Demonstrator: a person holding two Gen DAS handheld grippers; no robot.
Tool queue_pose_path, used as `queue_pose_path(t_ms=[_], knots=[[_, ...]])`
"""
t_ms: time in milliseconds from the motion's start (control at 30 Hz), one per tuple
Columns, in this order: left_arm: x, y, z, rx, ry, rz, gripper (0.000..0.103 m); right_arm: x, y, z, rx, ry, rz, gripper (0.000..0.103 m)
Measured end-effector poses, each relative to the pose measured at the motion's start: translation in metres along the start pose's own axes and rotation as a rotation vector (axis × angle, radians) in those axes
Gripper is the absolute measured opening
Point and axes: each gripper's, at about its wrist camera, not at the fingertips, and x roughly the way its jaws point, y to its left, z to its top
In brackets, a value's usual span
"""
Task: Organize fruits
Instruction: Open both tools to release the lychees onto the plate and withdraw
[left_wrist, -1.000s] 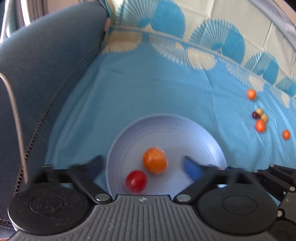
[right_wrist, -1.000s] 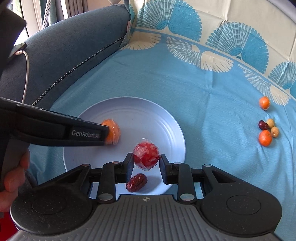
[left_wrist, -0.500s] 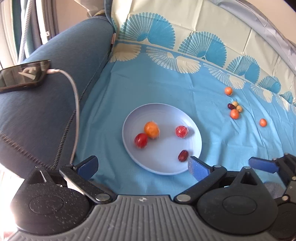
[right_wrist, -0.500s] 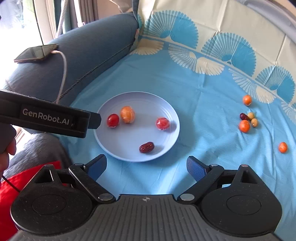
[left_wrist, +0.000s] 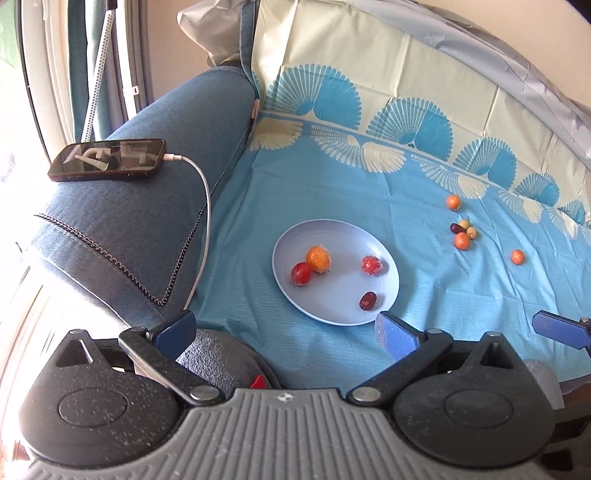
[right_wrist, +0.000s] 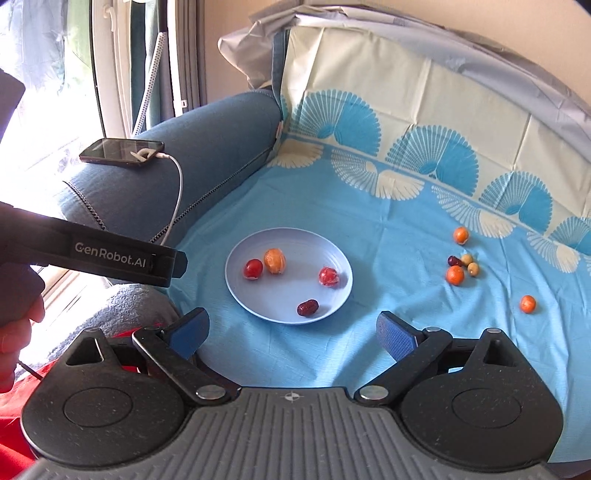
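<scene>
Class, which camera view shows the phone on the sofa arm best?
The left wrist view: the phone appears larger, its screen and cable plug clear. The right wrist view shows the same phone smaller and farther off.

Both fisheye cameras sit just behind their own blue-tipped fingers and look forward and down over the blue-patterned cloth (left_wrist: 332, 184) toward the sofa's backrest. The left view is set back from the plate (left_wrist: 325, 230), with the sofa arm (left_wrist: 147, 221) and the phone (left_wrist: 107, 159) filling its left side — the tip of the right tool (left_wrist: 559, 328) pokes in at its right edge. The right view stands at a similar distance, slightly farther right, and catches the left tool (right_wrist: 92, 253) crossing its left side. Both share the plate, the loose fruits (right_wrist: 460, 267) to the right, the phone and the fan-print border.
</scene>
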Motion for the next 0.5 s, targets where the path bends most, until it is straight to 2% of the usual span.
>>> queue_pose_path(t_ms=[200,500], knots=[[-0.01,-0.006,-0.002,0.019,-0.011,-0.005,0.103,-0.014,-0.004,-0.002,0.018,-0.04,-0.022,0.097],[-0.011,-0.011,-0.004,0.046,-0.015,-0.004,0.103,-0.018,-0.005,-0.004,0.033,-0.046,-0.034,0.097]])
